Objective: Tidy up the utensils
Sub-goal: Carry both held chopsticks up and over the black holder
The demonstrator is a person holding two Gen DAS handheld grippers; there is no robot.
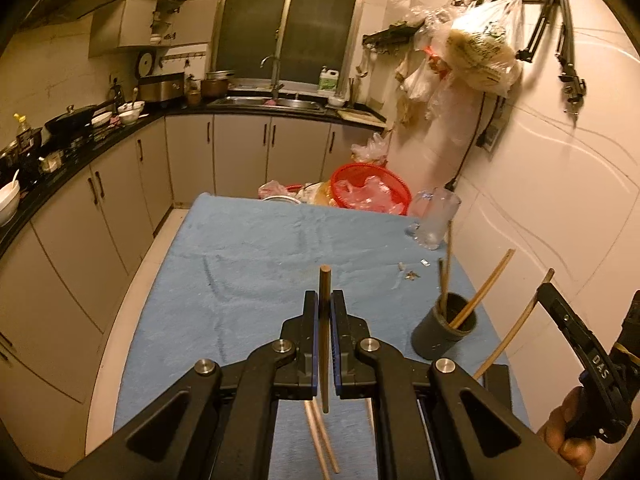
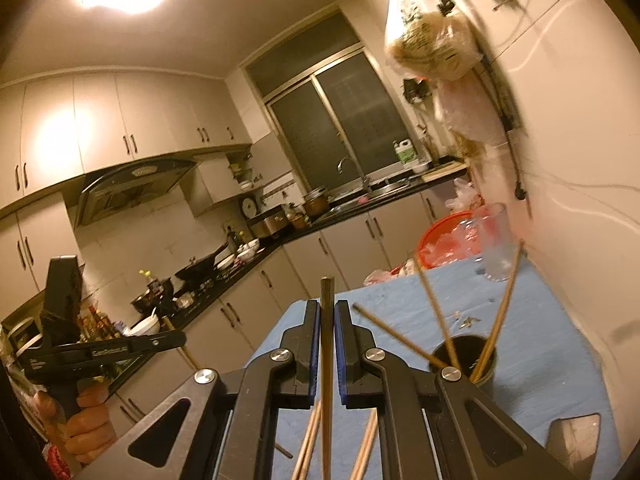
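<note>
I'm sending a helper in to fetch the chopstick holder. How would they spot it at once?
Find the blue cloth covering the table, then follow its edge along the white wall. There stands a dark round cup, upright, with chopsticks poking out; the clear glass mug farther along is see-through and holds none.

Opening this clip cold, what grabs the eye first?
Each black two-finger gripper, left gripper and right gripper, is shut on one brown wooden chopstick above the blue cloth-covered table. At the table's right edge stands a dark cylindrical holder with several chopsticks already inside.
</note>
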